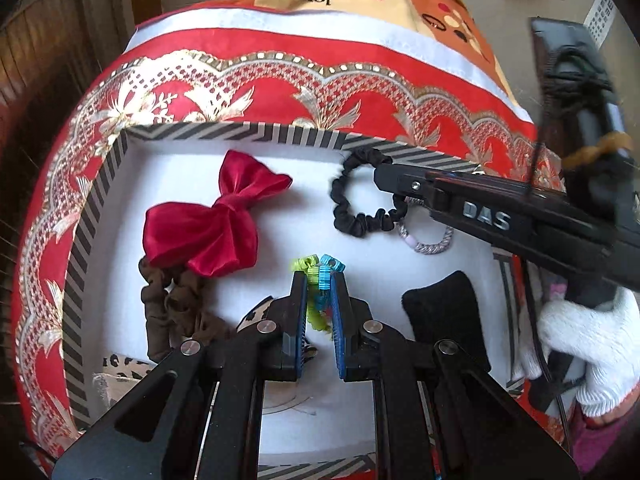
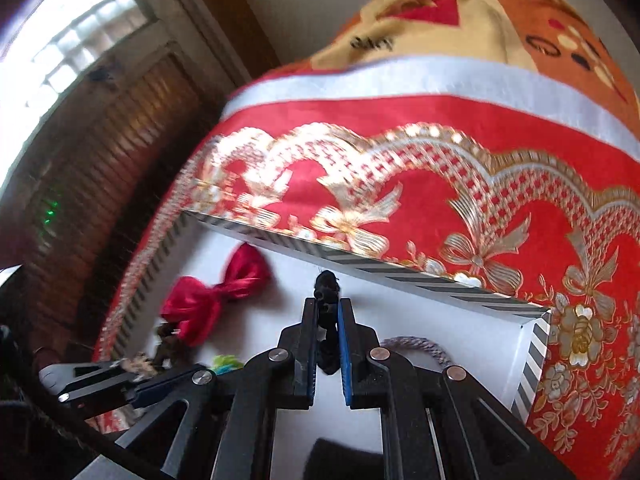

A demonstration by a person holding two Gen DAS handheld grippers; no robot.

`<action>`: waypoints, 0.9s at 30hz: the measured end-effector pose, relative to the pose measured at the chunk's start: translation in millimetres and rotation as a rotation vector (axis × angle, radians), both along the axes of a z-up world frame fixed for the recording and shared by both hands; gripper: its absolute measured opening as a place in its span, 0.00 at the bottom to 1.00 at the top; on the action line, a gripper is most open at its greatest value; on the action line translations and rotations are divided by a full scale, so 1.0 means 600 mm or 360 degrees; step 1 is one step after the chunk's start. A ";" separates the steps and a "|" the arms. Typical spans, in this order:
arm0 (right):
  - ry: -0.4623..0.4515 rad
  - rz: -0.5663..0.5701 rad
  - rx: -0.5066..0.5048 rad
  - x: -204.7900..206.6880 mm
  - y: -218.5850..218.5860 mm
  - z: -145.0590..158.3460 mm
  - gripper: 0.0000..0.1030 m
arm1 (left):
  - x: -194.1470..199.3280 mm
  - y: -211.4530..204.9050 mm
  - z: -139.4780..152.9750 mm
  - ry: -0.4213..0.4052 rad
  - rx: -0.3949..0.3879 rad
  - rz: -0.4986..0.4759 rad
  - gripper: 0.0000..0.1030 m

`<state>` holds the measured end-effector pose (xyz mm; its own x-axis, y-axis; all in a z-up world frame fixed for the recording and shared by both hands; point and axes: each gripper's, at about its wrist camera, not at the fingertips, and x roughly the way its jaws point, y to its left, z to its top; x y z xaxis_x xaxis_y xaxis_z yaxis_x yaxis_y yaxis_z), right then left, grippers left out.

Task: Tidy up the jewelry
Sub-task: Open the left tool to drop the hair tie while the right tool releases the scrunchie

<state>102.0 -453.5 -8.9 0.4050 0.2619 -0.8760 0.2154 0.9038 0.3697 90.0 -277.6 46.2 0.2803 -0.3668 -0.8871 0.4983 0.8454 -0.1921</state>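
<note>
Left wrist view
- Landmark: white box (image 1: 132, 184) with black-and-white striped rim, resting on a red and gold cloth (image 1: 256, 96).
- Left gripper (image 1: 319, 280): jaws narrow, pinching a bundle of green and blue hair ties (image 1: 320, 276) just above the box floor, near its middle.
- Right gripper (image 1: 390, 180): reaches in from the box's right side; its tip is clamped on the black scrunchie (image 1: 352, 208), which hangs or lies by the box's far rim.
- Gloved hand (image 1: 576, 348): white glove, holding the right gripper's handle, outside the box's right wall.
- Red bow (image 1: 216, 224): on the box floor, left of middle.
- Brown scrunchie (image 1: 168, 304): touching the bow's near edge, by the left wall.
- Grey braided tie (image 1: 432, 240): on the floor, touching the black scrunchie's near side.
- Black pad (image 1: 448, 316): on the floor, near right part of the box.

Right wrist view
- Right gripper (image 2: 328, 308): jaws narrow, the black scrunchie (image 2: 327, 284) squeezed between them, over the box (image 2: 532, 356) near its far rim.
- Red bow (image 2: 212, 296): on the floor, left of the gripper.
- Left gripper (image 2: 60, 384): low at the box's left; whether closed cannot be told here.
- Green hair tie (image 2: 226, 362): a bright scrap beside the left gripper.
- Grey braided tie (image 2: 420, 346): partly hidden behind the right finger.
- Cloth (image 2: 440, 152): beyond the box; image blurred.
</note>
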 end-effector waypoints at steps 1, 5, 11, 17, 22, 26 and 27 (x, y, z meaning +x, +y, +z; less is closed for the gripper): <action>0.0016 -0.0003 0.0001 0.002 -0.001 -0.008 0.08 | -0.001 0.000 -0.002 0.0005 -0.0003 0.0003 0.10; 0.0082 0.0005 -0.0042 0.009 0.003 -0.029 0.08 | -0.003 0.001 -0.004 0.0005 -0.0017 0.0007 0.12; 0.0047 -0.0028 -0.0049 -0.004 0.001 -0.014 0.34 | -0.002 0.012 0.002 0.0012 -0.0099 0.0028 0.39; -0.0008 -0.0070 -0.0057 -0.030 -0.017 0.022 0.34 | -0.014 0.013 0.015 -0.0016 -0.0082 0.0029 0.43; -0.0037 -0.0116 -0.0062 -0.050 -0.022 0.047 0.34 | -0.024 0.019 0.028 -0.0062 -0.0062 0.0044 0.43; -0.0062 -0.0138 -0.0073 -0.068 -0.014 0.066 0.35 | -0.032 0.024 0.040 -0.0123 -0.0037 0.0062 0.43; -0.0067 -0.0141 -0.0075 -0.072 -0.011 0.070 0.35 | -0.034 0.024 0.043 -0.0138 -0.0033 0.0063 0.43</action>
